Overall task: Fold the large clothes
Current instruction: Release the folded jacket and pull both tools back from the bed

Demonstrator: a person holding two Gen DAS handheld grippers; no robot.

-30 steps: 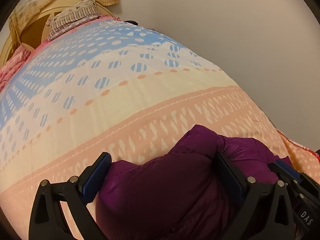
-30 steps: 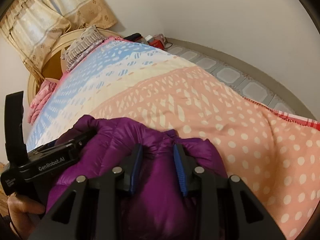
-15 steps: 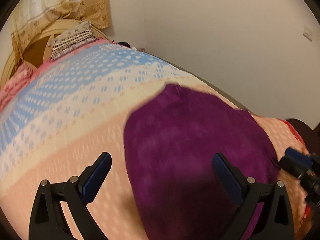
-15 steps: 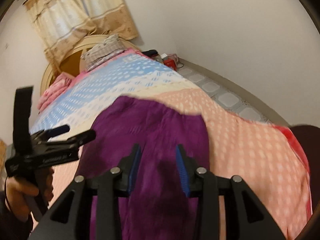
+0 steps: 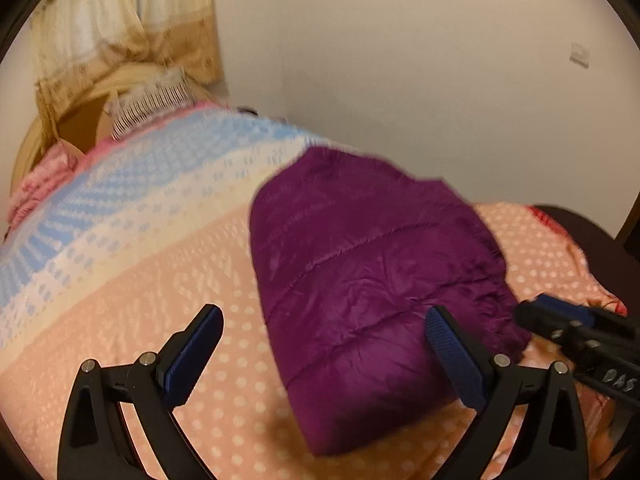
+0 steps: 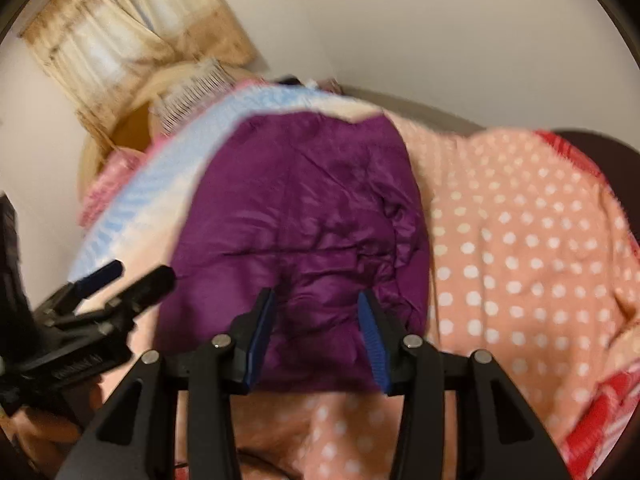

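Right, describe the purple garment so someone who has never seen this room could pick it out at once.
Start at the bed under the curtained window, covered by a dotted peach, cream and blue bedspread. On its peach end, nearest the cameras, lies the purple puffer jacket, spread flat. It is the only dark, shiny, quilted item there, stitched in horizontal seams, unlike the pale patterned bedding around it.

A solid purple quilted jacket [image 5: 372,276] is lying on a bedspread [image 5: 132,280] showing peach with white dots, then cream and light blue bands. Beige patterned curtains [image 6: 132,48] are hanging behind.
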